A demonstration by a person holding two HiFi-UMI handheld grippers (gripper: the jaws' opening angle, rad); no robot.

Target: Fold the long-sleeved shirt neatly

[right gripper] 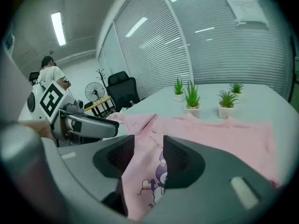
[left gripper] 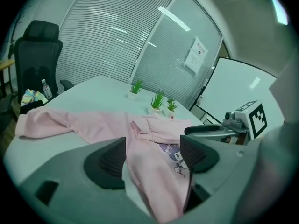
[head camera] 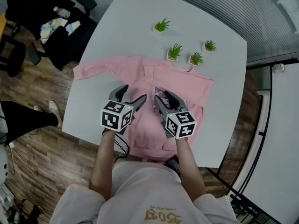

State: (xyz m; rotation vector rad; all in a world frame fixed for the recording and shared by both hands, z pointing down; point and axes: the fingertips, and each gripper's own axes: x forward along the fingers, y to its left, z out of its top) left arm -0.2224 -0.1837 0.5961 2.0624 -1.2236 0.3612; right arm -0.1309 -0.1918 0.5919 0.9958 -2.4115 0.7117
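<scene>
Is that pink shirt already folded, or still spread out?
Partly folded: one sleeve lies across the chest of the shirt, the other sleeve lies stretched out on the table.

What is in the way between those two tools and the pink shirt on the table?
Nothing visible. The left tool and right tool hang right over the pink shirt, jaws apart, only cloth showing between them. The four small potted plants stand beyond its collar.
</scene>
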